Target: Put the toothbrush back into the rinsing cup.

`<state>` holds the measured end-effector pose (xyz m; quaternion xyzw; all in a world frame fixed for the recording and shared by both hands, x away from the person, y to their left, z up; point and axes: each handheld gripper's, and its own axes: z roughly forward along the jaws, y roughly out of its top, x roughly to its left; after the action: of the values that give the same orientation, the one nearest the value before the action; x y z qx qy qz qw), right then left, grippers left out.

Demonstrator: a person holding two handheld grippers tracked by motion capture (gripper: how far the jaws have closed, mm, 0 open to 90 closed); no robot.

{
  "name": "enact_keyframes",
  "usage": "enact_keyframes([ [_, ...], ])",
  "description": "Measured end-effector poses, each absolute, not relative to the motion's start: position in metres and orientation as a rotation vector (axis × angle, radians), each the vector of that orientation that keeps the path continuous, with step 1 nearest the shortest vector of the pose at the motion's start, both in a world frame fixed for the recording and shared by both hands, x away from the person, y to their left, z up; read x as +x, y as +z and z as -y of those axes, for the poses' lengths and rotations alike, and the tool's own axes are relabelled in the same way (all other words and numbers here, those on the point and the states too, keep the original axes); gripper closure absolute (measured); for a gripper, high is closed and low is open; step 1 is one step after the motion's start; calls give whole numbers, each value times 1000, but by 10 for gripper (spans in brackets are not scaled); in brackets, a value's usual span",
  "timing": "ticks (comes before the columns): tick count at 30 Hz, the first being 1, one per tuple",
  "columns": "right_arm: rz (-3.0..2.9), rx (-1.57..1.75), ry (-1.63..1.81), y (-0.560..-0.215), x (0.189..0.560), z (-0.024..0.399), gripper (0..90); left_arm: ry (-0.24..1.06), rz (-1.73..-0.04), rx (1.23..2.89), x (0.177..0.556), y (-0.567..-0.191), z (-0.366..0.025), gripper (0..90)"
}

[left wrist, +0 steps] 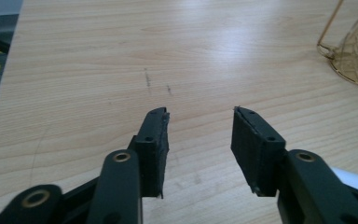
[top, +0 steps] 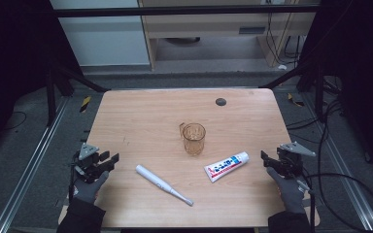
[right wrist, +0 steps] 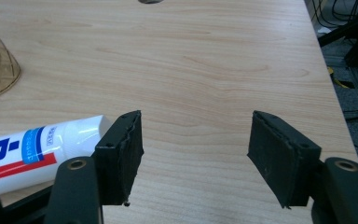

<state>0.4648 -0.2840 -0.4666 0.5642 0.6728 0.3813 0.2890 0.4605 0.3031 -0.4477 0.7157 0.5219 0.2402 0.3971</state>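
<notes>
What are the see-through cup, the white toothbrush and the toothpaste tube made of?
Cup: clear amber-tinted glass or hard plastic, with a faceted pattern and a thin gold rim; which of the two the look leaves open. Toothbrush: smooth white plastic, probably, with a matte sheen. Toothpaste tube: glossy soft plastic, judging by the highlight on its printed white skin.

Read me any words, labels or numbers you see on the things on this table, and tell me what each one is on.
Toothpaste tube: large blue characters on white over a red stripe, cut off and too blurred to quote.
Same tube, light blue patch: small print, too small to read.
Toothbrush: no text.
Glass cup: no text.
</notes>
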Motion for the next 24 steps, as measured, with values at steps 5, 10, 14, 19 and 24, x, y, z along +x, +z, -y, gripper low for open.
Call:
enact_keyframes([
  [5,-1826,1485,1004,-466,462,277,380,563,-1278,1852,457,-445,-293,725],
  [10,-1842,1462,1001,-464,462,272,430,530,-1239,1913,458,-443,-281,852],
  [14,-1869,1455,1001,-466,461,270,458,493,-1210,1950,461,-442,-270,896],
  [19,-1883,1447,994,-466,459,268,475,483,-1163,2011,464,-441,-257,899],
  [24,-1909,1440,976,-467,456,261,480,430,-1114,2114,477,-448,-237,900],
])
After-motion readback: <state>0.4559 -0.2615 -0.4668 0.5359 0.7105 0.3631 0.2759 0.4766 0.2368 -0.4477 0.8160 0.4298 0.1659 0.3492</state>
